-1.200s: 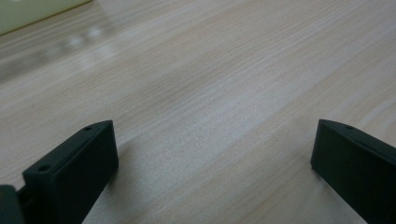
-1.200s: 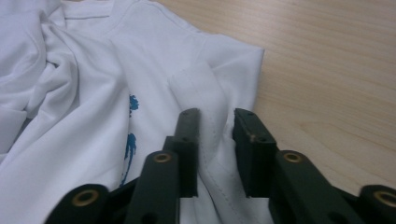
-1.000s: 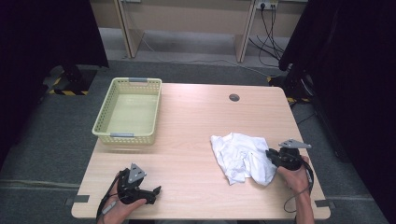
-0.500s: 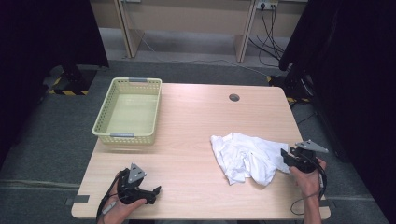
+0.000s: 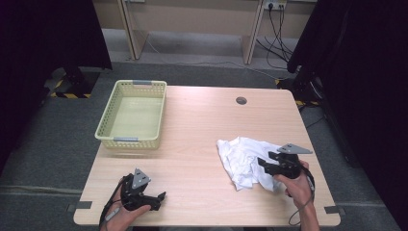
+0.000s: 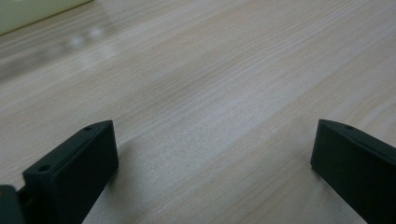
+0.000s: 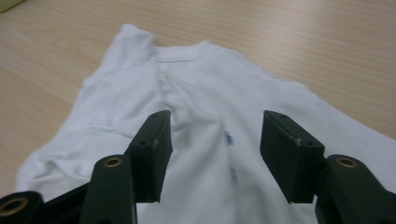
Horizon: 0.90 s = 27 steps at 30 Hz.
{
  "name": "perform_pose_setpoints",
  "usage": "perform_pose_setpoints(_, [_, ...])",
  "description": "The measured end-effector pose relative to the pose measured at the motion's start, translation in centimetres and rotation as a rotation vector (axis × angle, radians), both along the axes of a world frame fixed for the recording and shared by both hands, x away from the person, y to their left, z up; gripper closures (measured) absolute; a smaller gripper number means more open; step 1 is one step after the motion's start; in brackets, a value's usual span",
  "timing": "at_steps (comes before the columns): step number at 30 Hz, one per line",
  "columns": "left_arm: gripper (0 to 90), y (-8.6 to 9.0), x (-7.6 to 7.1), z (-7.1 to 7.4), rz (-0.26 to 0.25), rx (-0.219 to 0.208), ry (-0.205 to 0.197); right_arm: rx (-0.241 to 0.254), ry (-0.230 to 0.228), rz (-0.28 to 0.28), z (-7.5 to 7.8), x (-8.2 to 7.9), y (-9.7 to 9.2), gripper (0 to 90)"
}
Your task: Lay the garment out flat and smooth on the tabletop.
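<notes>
One white T-shirt [image 5: 243, 161] is seen crumpled on the wooden table [image 5: 202, 125], in the near right part of the top, at about four o'clock from the table's centre in the high view. Its long axis is laid roughly from ten o'clock to four o'clock there, and in the right gripper view the collar [image 7: 180, 52] is pointed away from the camera, toward twelve o'clock. A strip of bare wood is left between the shirt and the table's right edge, and a narrower strip between it and the near edge.

The right gripper [image 5: 263, 163] is held at the shirt's four o'clock side, over the cloth. Its jaws have just been opening and are now set moderately apart; the fabric is seen lying below and between them, and no pad is pressed on it.

A broad stretch of open tabletop is left at nine o'clock from the shirt, across the middle of the table. The left gripper [image 5: 161, 196] is rested near the near left corner, well apart from the shirt, with its jaws spread wide over bare wood and nothing between them.

At ten o'clock from the shirt, a pale yellow basket [image 5: 111, 124] is set by the far left edge. A round cable hole [image 5: 241, 100] is seen at twelve o'clock.
</notes>
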<state>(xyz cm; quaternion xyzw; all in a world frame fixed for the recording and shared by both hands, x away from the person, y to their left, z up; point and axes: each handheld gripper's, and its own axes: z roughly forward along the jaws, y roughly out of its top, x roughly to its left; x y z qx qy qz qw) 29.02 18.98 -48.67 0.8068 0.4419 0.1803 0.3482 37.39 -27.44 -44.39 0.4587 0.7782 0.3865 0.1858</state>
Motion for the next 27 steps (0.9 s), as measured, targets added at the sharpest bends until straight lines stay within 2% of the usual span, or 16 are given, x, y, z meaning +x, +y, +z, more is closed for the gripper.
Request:
perform_pose_setpoints(3, [0.0,0.0,0.0,0.0,0.0,0.0,0.0,0.032,0.026,0.023,-0.2,0.4,1.9,38.1])
perform_pose_setpoints(5, [0.0,0.0,0.0,0.0,0.001,0.0,0.0,0.02,0.055,0.033,-0.6,0.9,3.0,34.3])
perform_pose_setpoints(7, [0.0,0.0,0.0,0.0,0.001,0.0,0.0,0.023,0.101,0.016,-1.6,1.6,4.0,33.0])
perform_pose_setpoints(8, [0.0,0.0,0.0,0.0,0.001,-0.001,0.0,0.014,0.106,0.019,-1.9,1.8,4.2,37.1])
perform_pose_setpoints(9, [0.0,0.0,0.0,0.0,0.001,0.0,0.0,-0.003,0.096,0.041,-2.3,1.8,4.5,51.1])
perform_pose_setpoints(11, [0.0,0.0,0.0,0.0,0.001,0.0,0.0,-0.015,0.05,0.099,-2.4,1.5,4.9,67.9])
perform_pose_setpoints(12, [0.0,0.0,0.0,0.0,0.001,0.0,0.0,-0.04,0.034,0.117,-2.1,1.3,5.0,74.0])
perform_pose_setpoints(14, [0.0,0.0,0.0,0.0,0.001,-0.001,0.0,-0.048,0.001,0.15,-1.3,0.6,5.3,78.7])
perform_pose_setpoints(17, [0.0,0.0,0.0,0.0,0.001,0.0,0.0,-0.048,-0.04,0.201,0.1,-1.1,6.1,79.2])
perform_pose_setpoints(22, [0.0,0.0,0.0,0.0,0.001,0.0,0.001,-0.065,-0.056,0.284,1.1,-4.4,7.7,76.4])
perform_pose_setpoints(25, [0.0,0.0,0.0,0.0,0.001,0.0,0.001,-0.066,-0.051,0.291,1.2,-5.2,8.0,70.8])
perform_pose_setpoints(26, [0.0,0.0,0.0,0.0,0.001,0.0,0.0,-0.041,-0.029,0.258,1.1,-5.4,7.9,60.3])
perform_pose_setpoints(27, [0.0,0.0,0.0,0.0,0.001,0.0,0.001,-0.031,-0.016,0.251,1.0,-5.3,7.7,58.6])
